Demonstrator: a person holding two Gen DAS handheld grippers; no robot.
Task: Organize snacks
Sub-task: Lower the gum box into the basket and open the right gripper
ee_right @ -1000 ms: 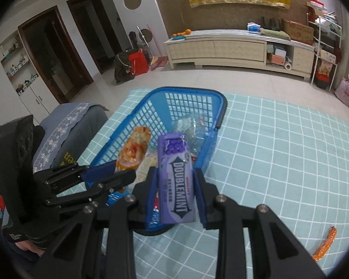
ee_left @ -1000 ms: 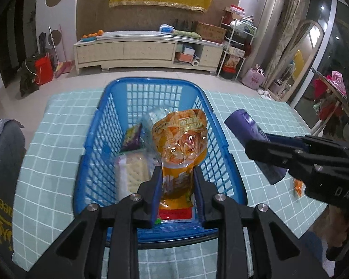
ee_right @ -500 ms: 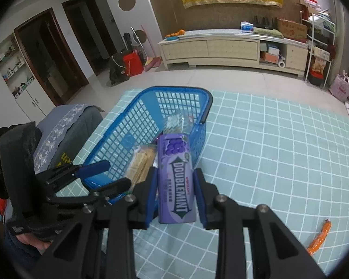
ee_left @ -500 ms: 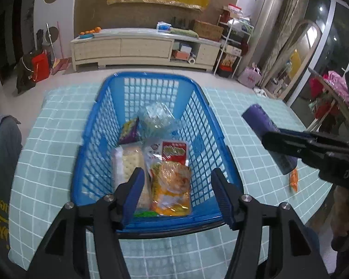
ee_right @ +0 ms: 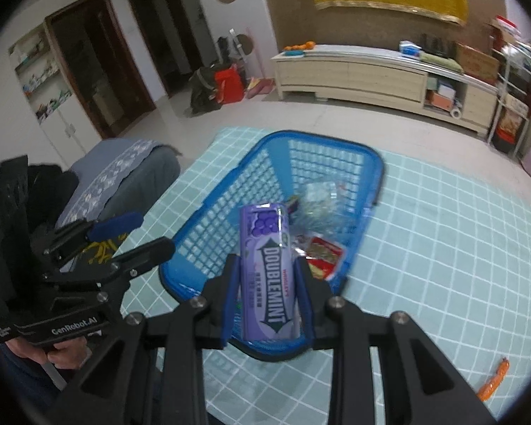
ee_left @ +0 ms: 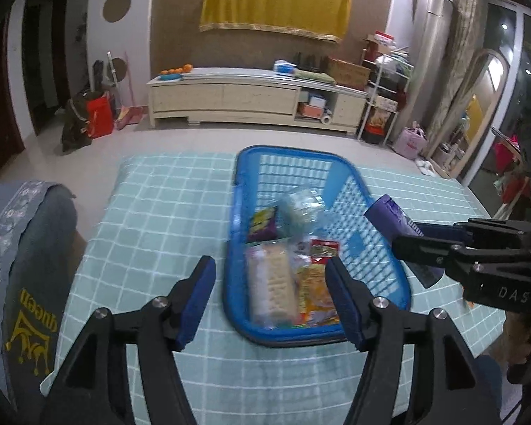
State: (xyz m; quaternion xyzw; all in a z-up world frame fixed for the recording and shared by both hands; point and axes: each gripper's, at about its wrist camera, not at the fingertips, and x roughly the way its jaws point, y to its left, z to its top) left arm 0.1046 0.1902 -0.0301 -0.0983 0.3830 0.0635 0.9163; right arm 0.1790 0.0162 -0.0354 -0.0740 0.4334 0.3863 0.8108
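**Doublemint pack poised over the basket**

The right gripper clamps the purple Doublemint gum pack lengthwise, held above the near rim of the blue basket, likely for dropping in. The left gripper hangs empty, jaws spread. An orange snack, possibly a sausage stick, lies at five o'clock.

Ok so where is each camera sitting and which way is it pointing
Left wrist: on the left tool, open, looking forward and down at the blue basket of snacks; the right tool shows at right.
Right wrist: on the right tool, shut on a purple gum pack, above the basket's near end; the left tool and a hand show at left.
Both share the basket, checked tablecloth, cabinet and yellow cloth.
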